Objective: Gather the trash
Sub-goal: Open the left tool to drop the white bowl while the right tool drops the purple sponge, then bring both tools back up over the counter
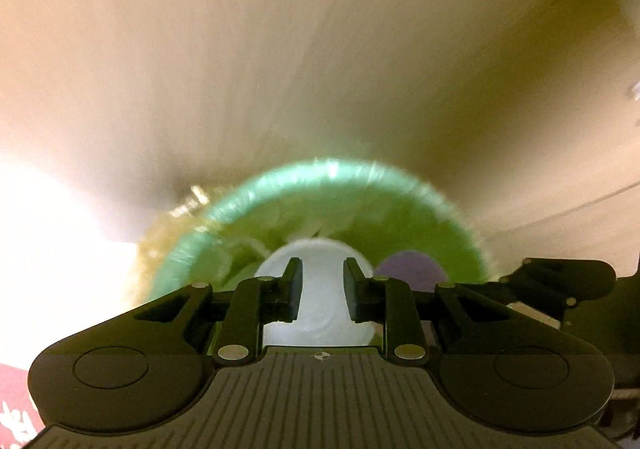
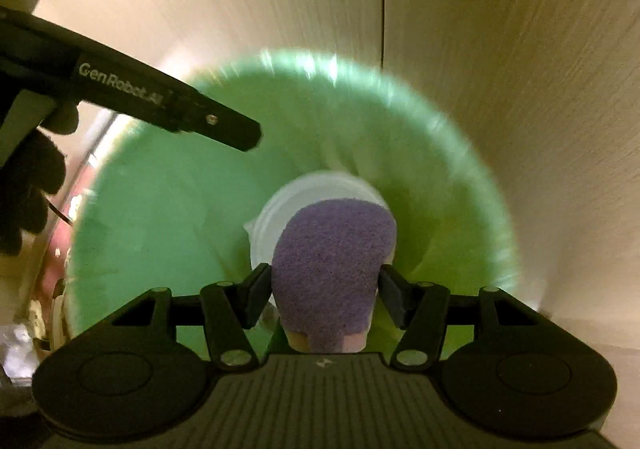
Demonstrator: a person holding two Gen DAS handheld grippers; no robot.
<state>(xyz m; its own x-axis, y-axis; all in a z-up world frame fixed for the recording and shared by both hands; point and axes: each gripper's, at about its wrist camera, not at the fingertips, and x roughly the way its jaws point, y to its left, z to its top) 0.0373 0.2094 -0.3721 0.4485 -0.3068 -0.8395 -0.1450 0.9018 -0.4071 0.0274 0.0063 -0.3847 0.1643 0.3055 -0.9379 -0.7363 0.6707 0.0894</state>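
The left hand-held gripper (image 1: 321, 291) fills the bottom of its own view, its black jaws standing partly apart with nothing pressed between the pads; through the gap shows a round, translucent white plastic lid (image 1: 320, 313) lying lower down inside the bin. In the right wrist view the right hand-held gripper (image 2: 325, 295) is clamped on a purple scouring sponge with a pale pink underside (image 2: 330, 269), one pad against each side of it, held directly above that same white lid (image 2: 316, 193).

Both point steeply down into a round waste bin lined with a shiny green plastic bag (image 2: 168, 209), its rim blurred. The bin stands on a pale beige wood-grain floor (image 2: 520, 89) crossed by a dark seam.

At the far left of the right wrist view, a person's black-gloved hand (image 2: 28, 189) grips the left tool, whose black finger reaches over the bin's left rim. Some pinkish and pale clutter at the bin's left is too blurred to identify. In the left wrist view a bright white glare covers the left side, and the sponge (image 1: 408, 269) peeks beside the lid.
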